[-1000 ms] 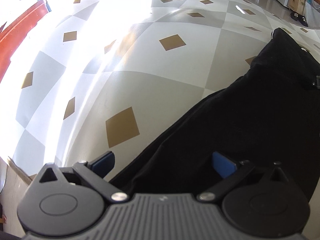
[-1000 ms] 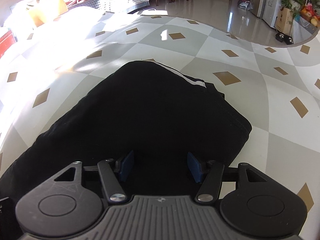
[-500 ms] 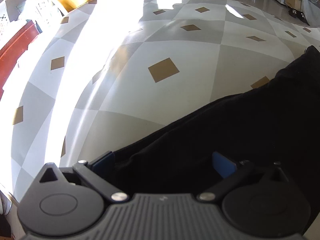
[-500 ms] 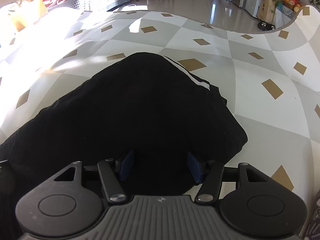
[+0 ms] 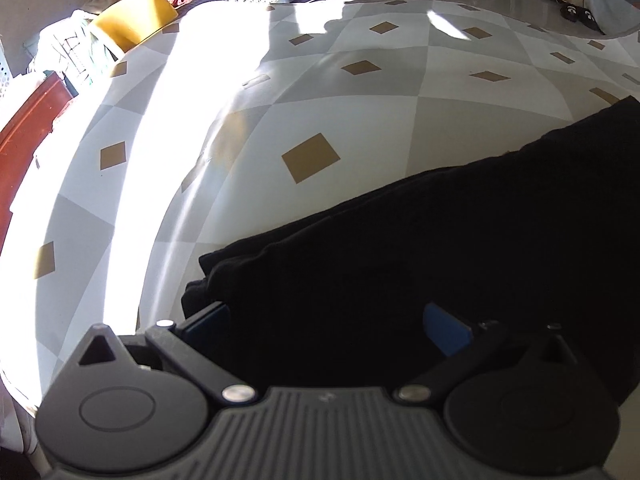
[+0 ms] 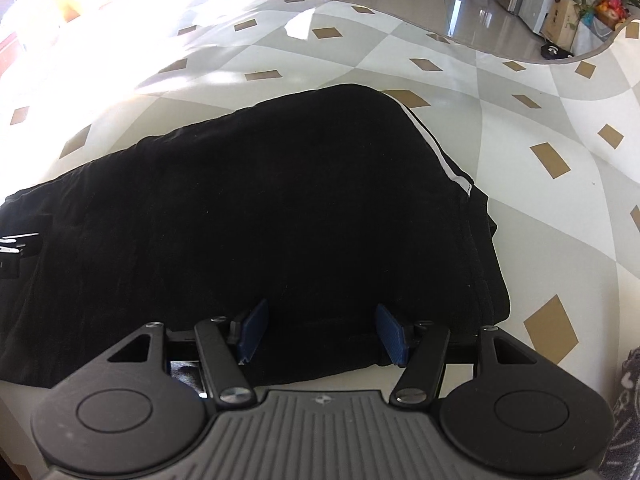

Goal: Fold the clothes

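Plainly, the risk here is a fold that comes apart or lands crooked. The black garment (image 6: pixel 280 208), which looks like trousers with a white side stripe (image 6: pixel 436 152), lies doubled on the checked cloth covering the counter (image 6: pixel 520 208), filling the centre and left of the right wrist view and the right half and lower centre of the left wrist view. The right gripper (image 6: pixel 320 332) hovers over the near edge at lower centre with its jaws moderately apart, black fabric showing between the blue pads (image 6: pixel 390 334) but not visibly pinched. The left gripper (image 5: pixel 324 320) stands wide at the stacked hem (image 5: pixel 208 276) at lower centre, its left pad just beside the layered edge; whether either pad presses the cloth I cannot tell. If one side bites only the top layer, I judge the lower layers would stay behind and the stack at the hem would fan out. If the two hands lift or travel unevenly, the edge with the stripe would skew and the bulge in the middle would trap a crease. The slick cloth beneath may also let the whole bundle slide instead of folding.
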The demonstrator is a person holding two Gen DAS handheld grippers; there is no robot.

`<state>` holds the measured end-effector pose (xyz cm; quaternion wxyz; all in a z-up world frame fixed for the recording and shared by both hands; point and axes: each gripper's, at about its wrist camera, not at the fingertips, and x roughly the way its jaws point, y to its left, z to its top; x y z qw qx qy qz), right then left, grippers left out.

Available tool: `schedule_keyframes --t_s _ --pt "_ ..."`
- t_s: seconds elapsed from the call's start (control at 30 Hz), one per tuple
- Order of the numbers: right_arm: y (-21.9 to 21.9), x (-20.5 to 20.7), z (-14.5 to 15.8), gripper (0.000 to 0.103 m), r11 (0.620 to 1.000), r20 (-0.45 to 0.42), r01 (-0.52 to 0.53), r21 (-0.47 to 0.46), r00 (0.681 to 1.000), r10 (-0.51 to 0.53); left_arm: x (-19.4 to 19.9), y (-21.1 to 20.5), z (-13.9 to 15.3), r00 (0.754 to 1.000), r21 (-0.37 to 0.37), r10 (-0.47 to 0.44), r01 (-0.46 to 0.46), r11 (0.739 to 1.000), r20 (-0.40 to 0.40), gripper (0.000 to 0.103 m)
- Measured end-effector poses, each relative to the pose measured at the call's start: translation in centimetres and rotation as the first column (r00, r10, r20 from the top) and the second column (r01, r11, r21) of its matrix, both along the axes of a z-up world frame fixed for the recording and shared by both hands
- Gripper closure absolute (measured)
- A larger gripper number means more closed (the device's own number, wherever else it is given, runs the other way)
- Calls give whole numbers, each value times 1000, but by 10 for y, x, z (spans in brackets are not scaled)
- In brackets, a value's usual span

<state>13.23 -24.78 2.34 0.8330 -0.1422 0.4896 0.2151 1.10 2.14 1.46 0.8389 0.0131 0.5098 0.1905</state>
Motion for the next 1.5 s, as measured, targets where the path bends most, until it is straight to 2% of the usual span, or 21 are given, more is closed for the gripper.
schedule_keyframes --t_s 0.33,0.53,0.83,1.03,1.23,1.37,1.5 --pt "-7 -27 1 45 996 -19 -83 -42 996 82 -56 3 -10 998 -130 64 -61 990 17 0" --pt "-9 -47 2 45 991 -50 -119 -68 992 116 -79 10 -8 996 -159 92 -89 983 11 0" --pt "-3 -86 5 45 969 -130 -226 -102 968 213 -97 18 -5 994 -125 106 -106 987 -8 0" --pt "0 -86 13 45 956 -140 -273 -107 956 257 -102 26 -4 990 -89 140 -140 986 -7 0" --pt "1 -76 26 45 975 -57 -218 -43 975 215 -101 29 -5 989 -85 147 -146 986 5 0" --pt "8 -71 37 45 979 -10 -200 32 980 200 -101 32 -7 987 -85 158 -156 984 16 0" --pt "18 -59 38 45 985 -32 -132 107 990 136 -101 35 -9 985 -98 170 -167 981 24 0"
